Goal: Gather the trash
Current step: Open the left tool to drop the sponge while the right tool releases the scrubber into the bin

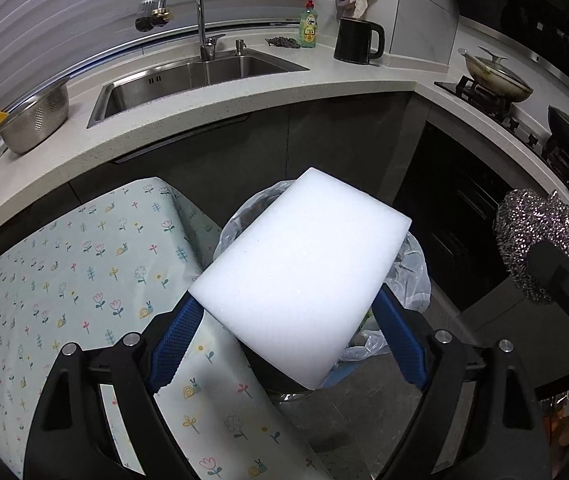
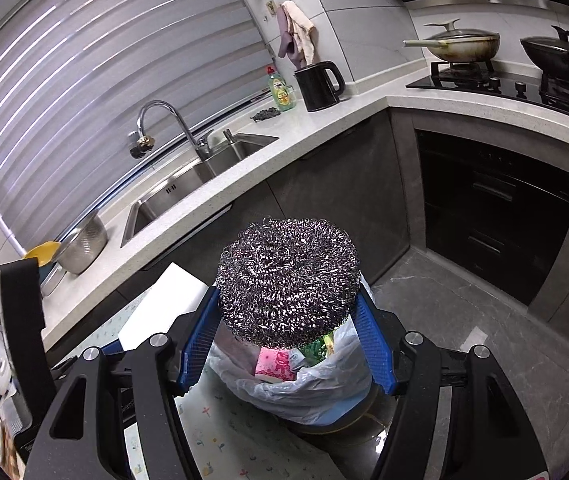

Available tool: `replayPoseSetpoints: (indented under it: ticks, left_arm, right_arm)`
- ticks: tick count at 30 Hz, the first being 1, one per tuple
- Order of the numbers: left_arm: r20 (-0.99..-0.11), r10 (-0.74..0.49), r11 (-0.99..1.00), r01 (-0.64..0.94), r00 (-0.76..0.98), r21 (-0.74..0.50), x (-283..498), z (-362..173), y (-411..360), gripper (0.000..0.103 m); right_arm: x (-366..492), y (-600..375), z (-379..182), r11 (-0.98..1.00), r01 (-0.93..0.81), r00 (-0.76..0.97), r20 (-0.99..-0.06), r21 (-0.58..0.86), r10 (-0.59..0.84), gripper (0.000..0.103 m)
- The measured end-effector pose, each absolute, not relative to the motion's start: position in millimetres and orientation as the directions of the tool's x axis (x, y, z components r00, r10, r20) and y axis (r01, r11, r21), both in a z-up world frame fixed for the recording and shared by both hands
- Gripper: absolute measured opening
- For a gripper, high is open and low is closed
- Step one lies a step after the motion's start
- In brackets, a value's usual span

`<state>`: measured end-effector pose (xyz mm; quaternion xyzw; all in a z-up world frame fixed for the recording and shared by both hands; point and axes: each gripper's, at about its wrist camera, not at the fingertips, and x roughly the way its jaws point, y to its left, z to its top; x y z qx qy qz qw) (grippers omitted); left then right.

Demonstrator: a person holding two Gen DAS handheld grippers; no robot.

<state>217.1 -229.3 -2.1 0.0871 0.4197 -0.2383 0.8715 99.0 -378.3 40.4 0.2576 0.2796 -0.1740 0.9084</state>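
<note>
Two fisheye wrist views, each angled downward along its own tongs, very close to whatever fills the lower centre. Left view facing the sink (image 1: 200, 76) at 12 o'clock, stove (image 1: 524, 120) at 2 o'clock. Right view set further right, sink (image 2: 188, 188) at 10 o'clock. Shared: counter (image 1: 324, 76), kettle (image 1: 356, 40), lined bin (image 2: 324, 384).

white sponge block (image 1: 304, 276) and steel scourer (image 2: 288, 280) above bin (image 2: 336, 392).

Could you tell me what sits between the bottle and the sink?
A dark scrubber lies on the counter between them, clearest in the right wrist view.
</note>
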Motion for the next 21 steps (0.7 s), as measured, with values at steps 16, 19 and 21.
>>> replayPoseSetpoints:
  ticks: [16,19,21]
  left_arm:
    - [-0.783,-0.336,0.856,0.516,0.522,-0.024,257.8,-34.8,-251.7,0.092]
    - [-0.781,-0.333,0.863,0.504,0.529,-0.027,260.9,-34.1,-244.4,0.092]
    - [-0.773,-0.330,0.871,0.490,0.541,-0.030,262.3,-31.8,-236.4,0.092]
  right_arm:
    - [143.2,-389.1,16.6,0.805,0.479,0.757,-0.629,0.349,-0.178,0.064]
    - [153.1,-385.9,15.4,0.811,0.470,0.757,-0.631,0.347,-0.169,0.064]
    - [157.7,-382.7,15.3,0.816,0.465,0.758,-0.631,0.344,-0.165,0.064]
